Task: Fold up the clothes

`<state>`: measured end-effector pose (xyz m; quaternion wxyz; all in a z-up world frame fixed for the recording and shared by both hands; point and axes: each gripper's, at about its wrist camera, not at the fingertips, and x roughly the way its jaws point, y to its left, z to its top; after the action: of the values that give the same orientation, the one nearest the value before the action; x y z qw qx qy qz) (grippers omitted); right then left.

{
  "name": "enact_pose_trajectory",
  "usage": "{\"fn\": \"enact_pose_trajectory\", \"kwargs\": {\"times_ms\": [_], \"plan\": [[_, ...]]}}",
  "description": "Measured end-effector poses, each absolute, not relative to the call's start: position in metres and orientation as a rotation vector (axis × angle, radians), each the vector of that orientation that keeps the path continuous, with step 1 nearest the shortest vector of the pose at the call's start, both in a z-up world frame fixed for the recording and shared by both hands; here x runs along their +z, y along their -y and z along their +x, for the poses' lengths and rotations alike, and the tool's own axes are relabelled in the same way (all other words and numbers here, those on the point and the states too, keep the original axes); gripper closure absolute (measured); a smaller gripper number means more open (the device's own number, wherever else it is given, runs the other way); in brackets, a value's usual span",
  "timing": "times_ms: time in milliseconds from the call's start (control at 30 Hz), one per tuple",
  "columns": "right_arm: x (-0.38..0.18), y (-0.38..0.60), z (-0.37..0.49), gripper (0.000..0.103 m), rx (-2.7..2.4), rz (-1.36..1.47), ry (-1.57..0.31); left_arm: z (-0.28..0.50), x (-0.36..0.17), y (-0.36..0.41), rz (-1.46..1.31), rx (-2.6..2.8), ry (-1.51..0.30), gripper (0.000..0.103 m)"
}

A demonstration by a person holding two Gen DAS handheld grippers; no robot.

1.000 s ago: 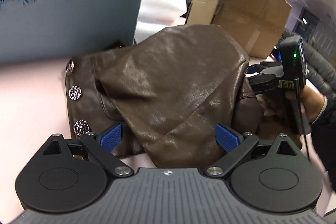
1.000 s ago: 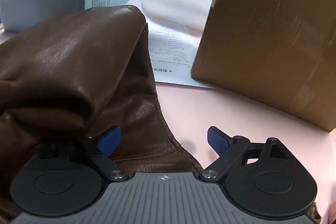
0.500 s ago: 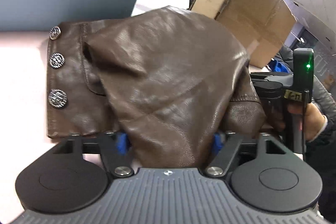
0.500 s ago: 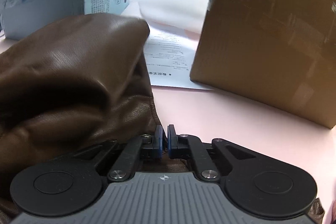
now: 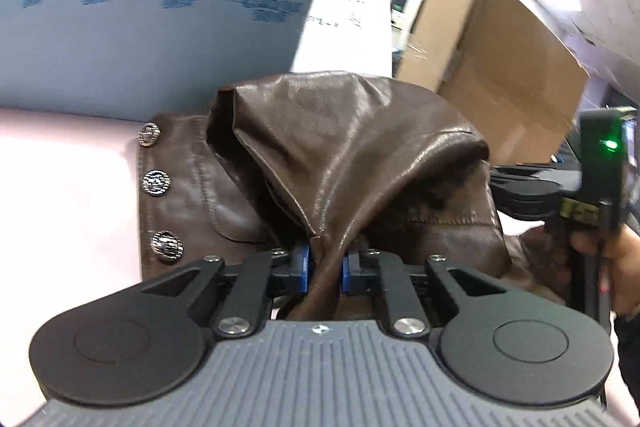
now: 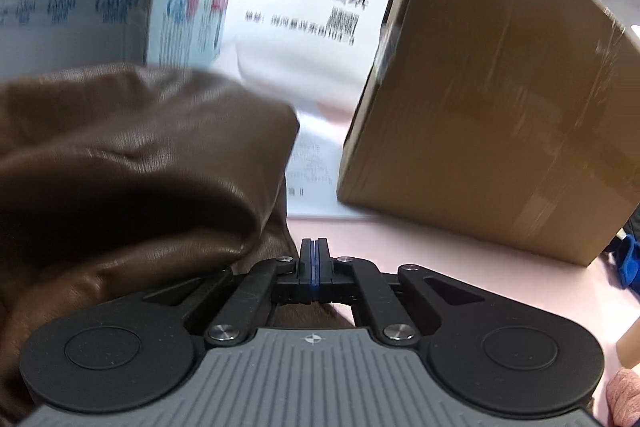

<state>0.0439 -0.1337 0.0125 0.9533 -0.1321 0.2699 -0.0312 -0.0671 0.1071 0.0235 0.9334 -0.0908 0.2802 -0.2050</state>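
A brown leather jacket (image 5: 344, 155) with silver buttons (image 5: 157, 182) lies bunched on the pink table (image 5: 60, 195). My left gripper (image 5: 325, 263) is shut on a fold of the jacket's near edge and lifts it into a peak. My right gripper (image 6: 315, 259) has its pads pressed together at the jacket's right edge; brown leather (image 6: 120, 179) shows beside and under the jaws, and the pinched part is hidden. The right gripper also shows at the right of the left wrist view (image 5: 532, 187).
A blue-grey printed box (image 5: 140, 7) stands behind the jacket. A white printed bag (image 6: 304, 39) leans beside it. A large cardboard box (image 6: 500, 107) stands on the table at the right. A blue object (image 6: 630, 263) sits at the far right edge.
Both grippers went from open to shut. The left one closed on the jacket's near fold and raised it. The right one closed at the jacket's right edge and lifted slightly.
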Motion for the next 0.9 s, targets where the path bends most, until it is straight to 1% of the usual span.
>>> {"fn": "enact_pose_trajectory", "kwargs": {"times_ms": [167,233,267,300,333,367,433,467,500,533,633,667,700,733,833,900], "plan": [[0.023,0.125,0.042,0.102,-0.056,-0.284,-0.552,-0.075,0.034,-0.116,-0.192,-0.393,-0.519,0.091],[0.025,0.127,0.043,0.099,-0.06,-0.274,-0.566,-0.072,0.041,-0.127,-0.252,-0.381,-0.512,0.091],[0.022,0.128,0.046,0.083,-0.074,-0.27,-0.572,-0.069,0.044,-0.132,-0.28,-0.367,-0.506,0.091],[0.019,0.129,0.048,0.052,-0.095,-0.28,-0.574,-0.068,0.047,-0.138,-0.299,-0.346,-0.495,0.091],[0.016,0.13,0.05,0.039,-0.115,-0.29,-0.575,-0.068,0.049,-0.142,-0.301,-0.318,-0.475,0.091],[0.014,0.131,0.051,0.029,-0.114,-0.296,-0.572,-0.068,0.051,-0.145,-0.294,-0.29,-0.455,0.091],[0.008,0.134,0.058,0.029,-0.076,-0.285,-0.583,-0.067,0.055,-0.153,-0.294,-0.244,-0.429,0.091],[0.008,0.135,0.06,0.027,-0.042,-0.251,-0.589,-0.066,0.056,-0.157,-0.308,-0.234,-0.431,0.091],[0.009,0.135,0.062,0.019,0.001,-0.212,-0.598,-0.065,0.057,-0.164,-0.337,-0.227,-0.441,0.091],[0.01,0.136,0.065,0.016,0.13,-0.139,-0.633,-0.063,0.059,-0.17,-0.365,-0.223,-0.449,0.091],[0.013,0.127,0.067,0.014,0.313,-0.09,-0.639,-0.065,0.063,-0.18,-0.377,-0.205,-0.436,0.091],[0.014,0.121,0.067,0.009,0.36,-0.089,-0.629,-0.066,0.065,-0.181,-0.366,-0.194,-0.425,0.091],[0.013,0.115,0.07,0.003,0.397,-0.091,-0.628,-0.068,0.066,-0.182,-0.353,-0.182,-0.414,0.091],[0.013,0.11,0.072,0.001,0.433,-0.094,-0.629,-0.069,0.067,-0.182,-0.348,-0.177,-0.413,0.091],[0.001,0.099,0.085,0.0,0.458,-0.131,-0.711,-0.07,0.068,-0.182,-0.355,-0.182,-0.43,0.091],[-0.006,0.093,0.088,0.0,0.453,-0.164,-0.721,-0.068,0.067,-0.182,-0.352,-0.18,-0.437,0.091]]}}
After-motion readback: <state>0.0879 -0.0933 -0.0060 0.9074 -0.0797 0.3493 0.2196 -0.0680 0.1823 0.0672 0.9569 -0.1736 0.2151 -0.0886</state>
